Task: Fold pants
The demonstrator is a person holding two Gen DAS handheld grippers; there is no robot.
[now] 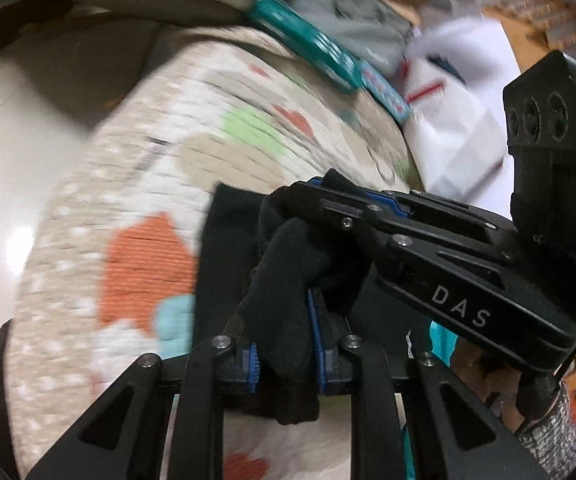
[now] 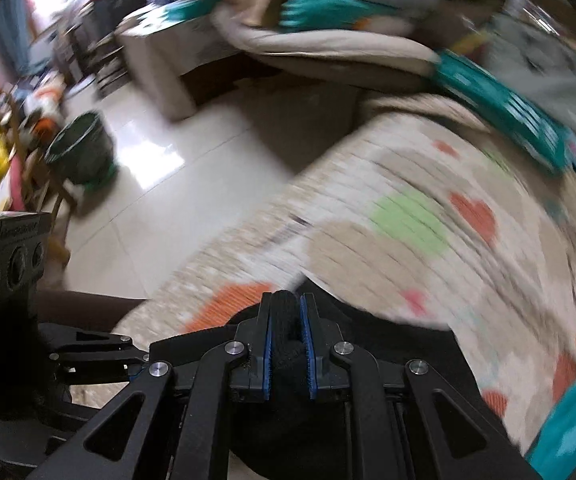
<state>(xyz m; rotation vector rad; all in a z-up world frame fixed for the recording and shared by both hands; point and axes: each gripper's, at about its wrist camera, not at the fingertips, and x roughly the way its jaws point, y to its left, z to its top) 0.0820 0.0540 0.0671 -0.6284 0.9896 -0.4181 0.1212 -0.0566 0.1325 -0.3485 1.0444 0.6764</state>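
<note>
While both views are motion-blurred, the left gripper [image 1: 285,356] pinches a fold of the black pants [image 1: 227,264] above the patterned mat [image 1: 147,264]. The right gripper [image 2: 286,354] likewise clamps the dark cloth between its blue pads [image 2: 306,340]; both devices lie close together.

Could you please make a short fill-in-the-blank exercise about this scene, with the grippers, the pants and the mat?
1. Both grippers are shut on the ____ pants.
2. In the left wrist view, the right gripper enters from the ____ side of the picture.
3. Under the pants lies a mat with orange ____ printed on it.
4. The left gripper has ____ pads.

Missing words: black; right; hearts; blue
</note>
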